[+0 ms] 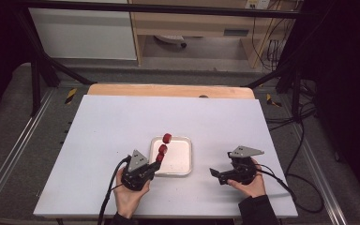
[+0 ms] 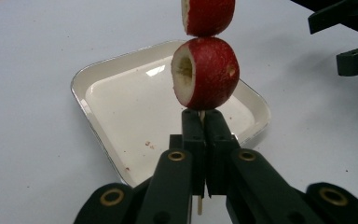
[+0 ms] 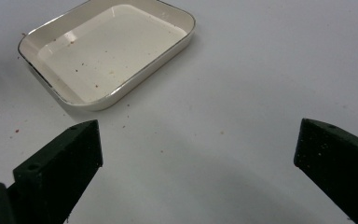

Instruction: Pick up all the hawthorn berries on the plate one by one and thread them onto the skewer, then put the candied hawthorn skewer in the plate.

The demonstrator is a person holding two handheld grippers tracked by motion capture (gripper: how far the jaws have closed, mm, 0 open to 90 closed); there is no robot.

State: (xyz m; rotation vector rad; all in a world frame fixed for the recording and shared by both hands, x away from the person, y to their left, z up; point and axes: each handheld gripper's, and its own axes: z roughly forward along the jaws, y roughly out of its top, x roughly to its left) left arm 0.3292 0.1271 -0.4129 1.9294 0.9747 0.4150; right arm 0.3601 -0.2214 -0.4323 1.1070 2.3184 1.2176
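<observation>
Three red fruit pieces (image 1: 162,149) on one thin wooden skewer (image 2: 199,204), centre of the high view, tilted up over the tray. Light, top-heavy; soft flesh, slick skin, pale cut faces, so likely to bruise or spin on the stick. Stiff but snappable stick: best held at the bare lower end, below the lowest piece. Left claw (image 1: 153,167) clamped shut on that bare end. Right claw (image 1: 215,174) spread wide, empty, lower right above the surface (image 1: 103,122). One white tray (image 1: 183,161), empty apart from crumbs. Two claws.
</observation>
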